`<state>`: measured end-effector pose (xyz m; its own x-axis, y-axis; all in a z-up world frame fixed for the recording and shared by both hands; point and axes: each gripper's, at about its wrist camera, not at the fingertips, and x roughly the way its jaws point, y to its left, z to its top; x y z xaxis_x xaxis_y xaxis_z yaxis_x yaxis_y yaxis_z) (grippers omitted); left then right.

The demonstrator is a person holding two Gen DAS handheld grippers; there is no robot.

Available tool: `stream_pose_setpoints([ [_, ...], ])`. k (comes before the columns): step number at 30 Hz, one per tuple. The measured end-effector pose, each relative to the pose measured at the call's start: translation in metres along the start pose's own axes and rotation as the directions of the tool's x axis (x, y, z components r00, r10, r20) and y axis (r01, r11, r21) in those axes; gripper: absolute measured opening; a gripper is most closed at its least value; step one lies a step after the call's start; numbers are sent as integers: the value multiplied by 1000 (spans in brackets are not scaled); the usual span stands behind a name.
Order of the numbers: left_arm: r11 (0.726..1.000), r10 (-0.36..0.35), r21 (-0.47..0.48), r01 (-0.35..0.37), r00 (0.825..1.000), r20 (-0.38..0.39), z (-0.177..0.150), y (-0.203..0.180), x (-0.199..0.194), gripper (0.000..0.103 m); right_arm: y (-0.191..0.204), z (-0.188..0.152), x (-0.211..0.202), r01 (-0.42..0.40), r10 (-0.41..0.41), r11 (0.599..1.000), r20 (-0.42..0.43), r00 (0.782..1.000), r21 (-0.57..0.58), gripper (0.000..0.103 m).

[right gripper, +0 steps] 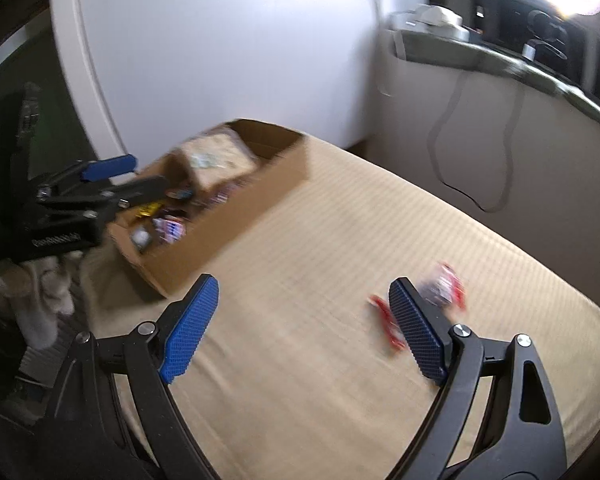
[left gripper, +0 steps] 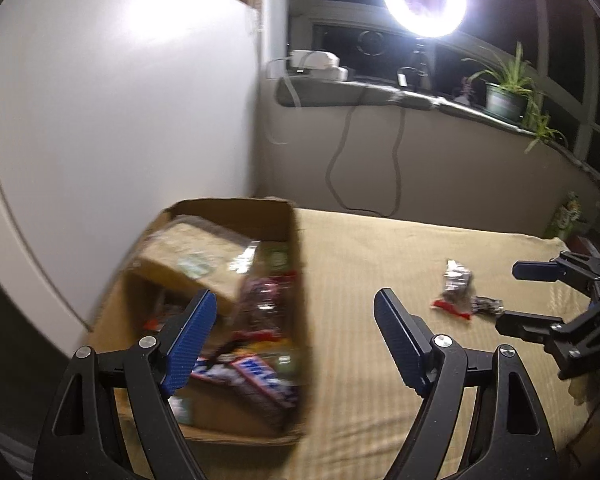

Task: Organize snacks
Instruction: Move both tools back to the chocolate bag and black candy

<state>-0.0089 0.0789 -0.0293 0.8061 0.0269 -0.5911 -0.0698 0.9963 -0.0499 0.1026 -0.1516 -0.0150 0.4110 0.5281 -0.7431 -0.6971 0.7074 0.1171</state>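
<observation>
Crinkly foil snack packets [left gripper: 456, 286], two or three, lie loose on the beige-cloth surface [left gripper: 380, 248], about 2 o'clock from the left gripper [left gripper: 296, 322] and well apart from the cardboard box [left gripper: 298, 264] at its 10 o'clock. The box already holds bars and bags; labels are blurred. Likely light, soft, slippery wrappers; judge best pinch across the crimped red end, not the puffy middle. Left gripper hovers over the box's near right wall, fingers spread wide, holding nothing. Right gripper [right gripper: 304, 306] hangs low over the cloth, tilted forward, fingers spread, empty; packets [right gripper: 444, 286] sit just beyond its right finger at 1 o'clock, partly hidden behind it.
</observation>
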Motion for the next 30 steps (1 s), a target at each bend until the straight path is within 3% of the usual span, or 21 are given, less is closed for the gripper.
stream_pose_setpoints([
  [6, 996, -82, 43, 83, 996, -23, -1, -39, 14, 80, -48, -29, -14, 81, -79, 995, -39, 996, 56, 90],
  [13, 984, -159, 67, 164, 984, -86, -1, -72, 35, 61, -79, -48, -12, 93, -88, 993, -76, 993, 74, 89],
  [17, 977, -193, 73, 202, 974, -121, 2, -87, 48, 55, -87, -53, -3, 71, -64, 995, -102, 993, 65, 76],
  [24, 961, -241, 89, 261, 952, -188, 5, -115, 77, 53, -89, -52, 21, 38, -37, 999, -149, 988, 1, 59],
  [30, 950, -259, 110, 292, 935, -244, 4, -138, 103, 53, -94, -50, 38, 16, -18, 1000, -169, 985, -12, 57],
])
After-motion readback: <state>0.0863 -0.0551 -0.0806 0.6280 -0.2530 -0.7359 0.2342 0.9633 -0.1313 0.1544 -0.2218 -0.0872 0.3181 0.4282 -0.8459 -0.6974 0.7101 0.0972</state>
